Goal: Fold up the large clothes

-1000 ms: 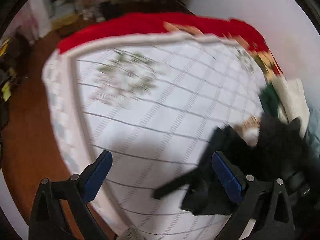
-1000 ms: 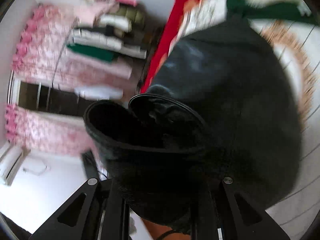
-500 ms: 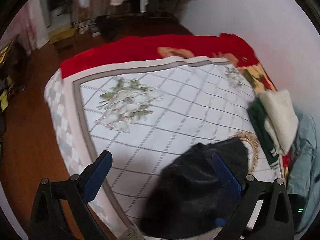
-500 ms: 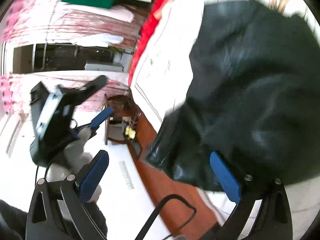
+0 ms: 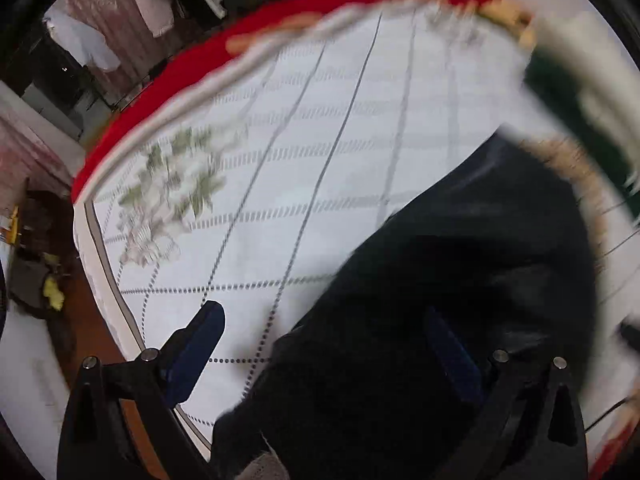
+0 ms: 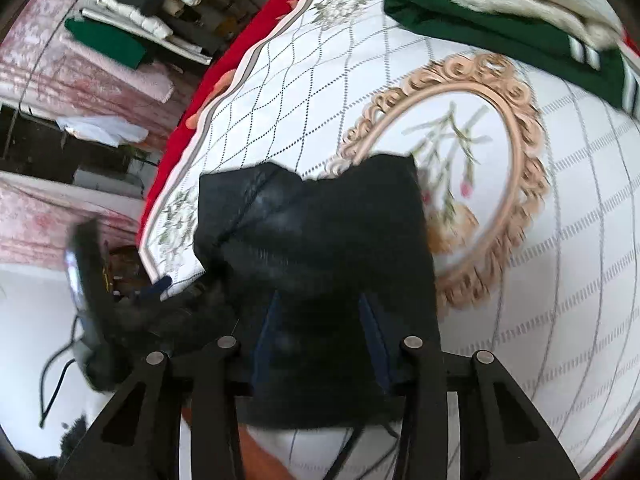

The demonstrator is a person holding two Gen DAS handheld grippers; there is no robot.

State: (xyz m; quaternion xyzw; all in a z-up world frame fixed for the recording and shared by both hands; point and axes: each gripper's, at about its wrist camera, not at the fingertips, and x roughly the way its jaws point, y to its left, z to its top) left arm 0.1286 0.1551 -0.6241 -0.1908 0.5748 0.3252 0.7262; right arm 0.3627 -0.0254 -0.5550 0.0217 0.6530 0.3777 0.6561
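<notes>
Since half a sec ago, black garment [image 6: 320, 264] has gone from a loose heap near bed edge to a flatter, squarer shape on the white quilted bedspread [image 6: 560, 280], w/ right gripper [image 6: 320, 340] now clamped on its near hem, blue pads pinching the fabric. Left gripper [image 5: 324, 356] has dropped closer to the cloth; its jaws are wide apart, left pad over bare bedspread [image 5: 304, 160], right pad dark against the garment [image 5: 460, 280], not visibly gripping.

Garment's far edge overlaps the tan scrollwork oval [image 6: 516, 160] printed on the spread. Folded green-and-cream clothes [image 6: 500, 32] sit well apart at far side. Red blanket [image 6: 240, 60] rims the bed beyond the spread. Off the bed: clothes rack w/ hanging items [image 6: 132, 28], pink curtains [image 6: 60, 72]. Left-wrist view is motion-blurred, so detail there is poor.
</notes>
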